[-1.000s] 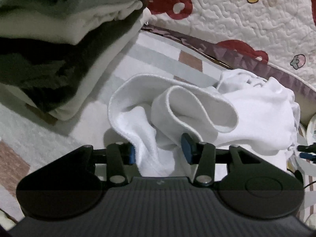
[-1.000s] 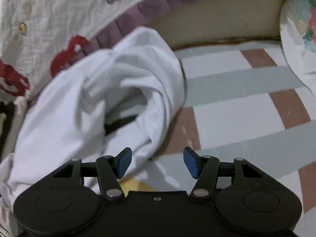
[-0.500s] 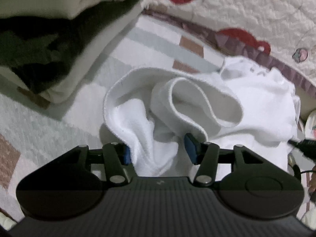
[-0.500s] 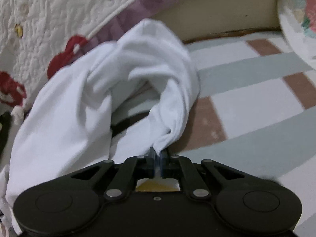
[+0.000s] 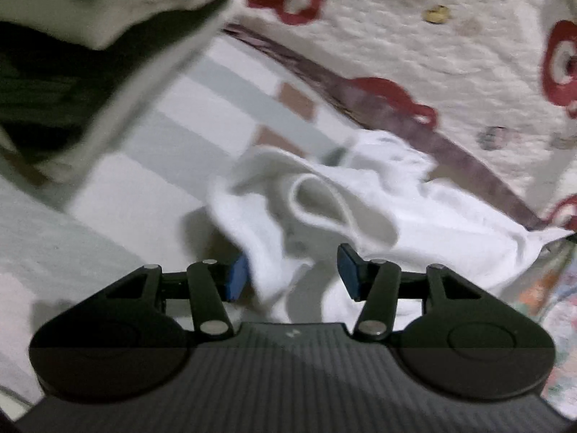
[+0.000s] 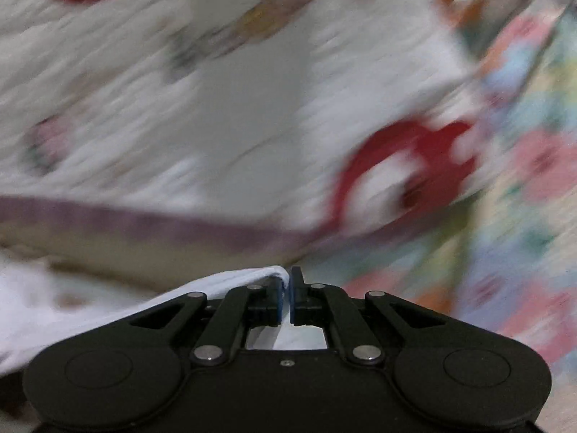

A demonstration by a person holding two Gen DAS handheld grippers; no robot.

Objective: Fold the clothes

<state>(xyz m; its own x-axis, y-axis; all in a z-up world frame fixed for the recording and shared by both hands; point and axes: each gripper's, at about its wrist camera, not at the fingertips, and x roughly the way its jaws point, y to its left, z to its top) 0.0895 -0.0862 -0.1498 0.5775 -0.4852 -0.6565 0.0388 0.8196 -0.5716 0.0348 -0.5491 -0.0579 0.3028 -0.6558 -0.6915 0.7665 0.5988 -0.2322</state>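
Observation:
A crumpled white garment (image 5: 360, 213) lies on the striped bed sheet (image 5: 151, 166), with its ribbed hem curled into a loop. My left gripper (image 5: 292, 272) is open, its blue pads on either side of a hanging fold of that cloth. In the right wrist view, my right gripper (image 6: 286, 290) is shut on an edge of the white garment (image 6: 223, 281), which trails off to the lower left. The view there is blurred by motion.
A stack of folded clothes (image 5: 72, 54) in dark, cream and grey-green stands at the upper left. A quilted cover (image 5: 432, 36) with red shapes and a purple border runs behind the garment. A floral fabric (image 6: 523, 180) fills the right side.
My right gripper shut on the garment's edge and has swung up and away, pulling the cloth taut to the right. The left gripper stayed open and drew back a little.

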